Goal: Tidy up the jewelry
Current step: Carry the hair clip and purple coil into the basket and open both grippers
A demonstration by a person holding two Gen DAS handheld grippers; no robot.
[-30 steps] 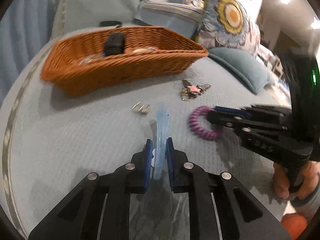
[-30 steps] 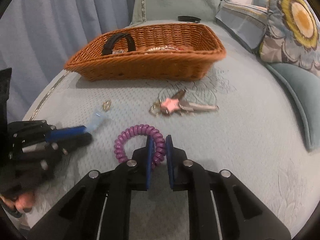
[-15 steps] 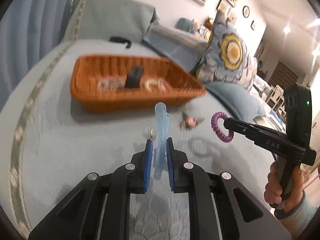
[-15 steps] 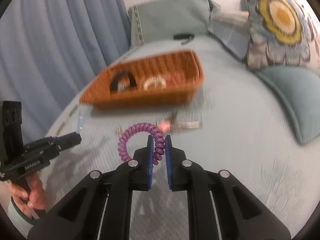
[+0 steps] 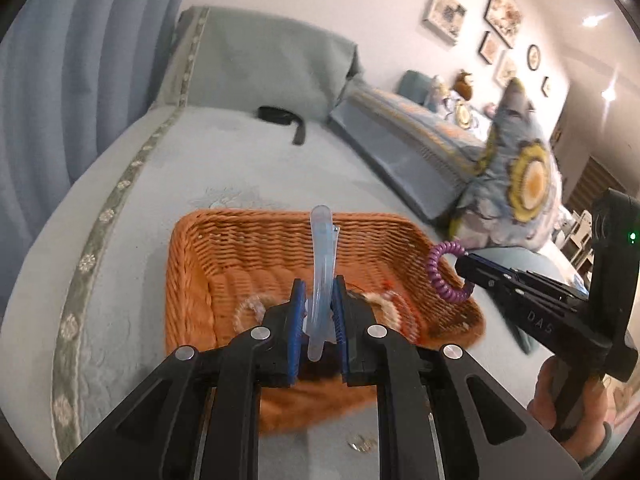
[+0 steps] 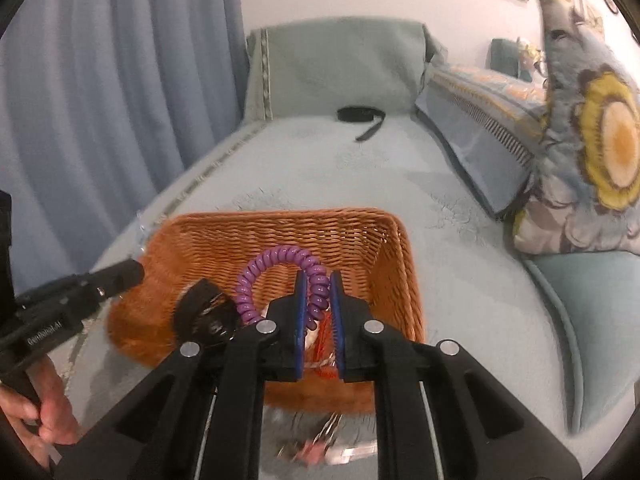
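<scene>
Left wrist view puts the pale blue hair clip (image 5: 322,264) at lower centre, pinched upright between the blue pads of the left tool (image 5: 318,318), its rounded tip reaching up over the far wall of the wicker basket (image 5: 192,280). Gripped near its lower end, most of the clip stands clear of the tool, which should let it drop cleanly once released. At right of that frame the purple coil bracelet (image 5: 446,272) hangs from the tip of the right tool (image 5: 466,276), closed on it, beside the basket's right rim.

Right wrist view shows the same bracelet arching up and left from the pads at centre, above the basket's interior. Both items appear to be held over the basket for dropping in, though neither is released yet.

Inside the basket lie a clear bracelet (image 5: 250,312), a white-and-red one partly hidden behind the pads, and a black headband (image 6: 204,312); these leave free floor, so I judge little blocks a drop. Outside on the bed, a small metal piece (image 5: 362,444) lies at the lower edge of the left view, and blurred keys (image 6: 320,444) at the bottom of the right view. A black strap (image 5: 282,118) rests far up the bed near the cushions (image 6: 592,152).
</scene>
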